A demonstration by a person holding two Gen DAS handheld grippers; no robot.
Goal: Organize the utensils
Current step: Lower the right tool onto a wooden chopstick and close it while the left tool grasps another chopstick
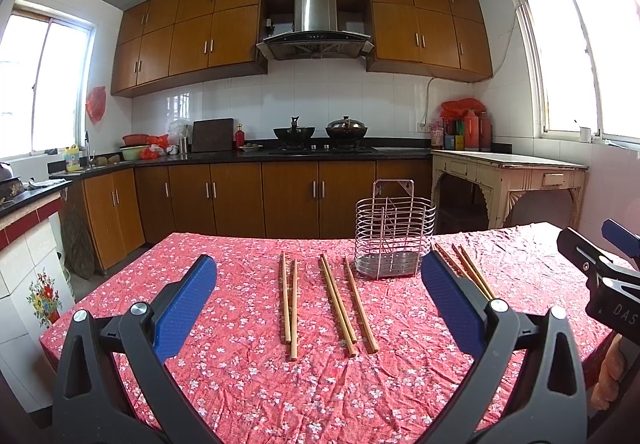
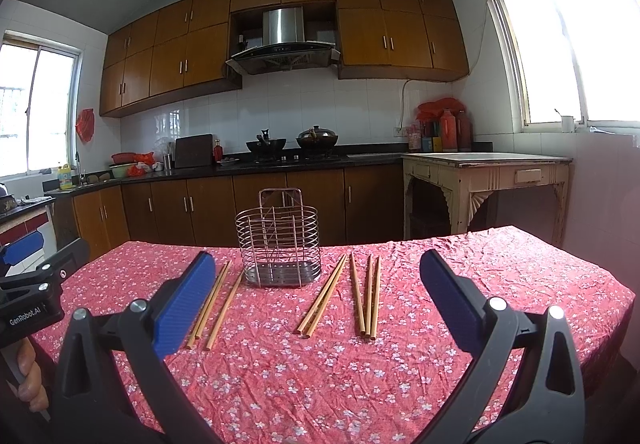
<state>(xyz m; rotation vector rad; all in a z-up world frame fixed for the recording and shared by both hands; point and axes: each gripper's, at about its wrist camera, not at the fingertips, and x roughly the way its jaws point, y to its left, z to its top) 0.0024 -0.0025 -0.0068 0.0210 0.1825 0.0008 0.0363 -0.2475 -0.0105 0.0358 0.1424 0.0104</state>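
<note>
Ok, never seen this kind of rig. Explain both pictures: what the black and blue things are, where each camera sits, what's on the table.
No robot here: a person holds a two-finger gripper in each hand, each carrying a fisheye camera that looks along its fingers. One picture is the left gripper's view, the other the right gripper's. The blue pads are fingers, spread open, holding nothing. On the red floral tablecloth stands an empty wire holder, with loose chopsticks lying on either side of it. Each view catches the other gripper at its edge.
</note>
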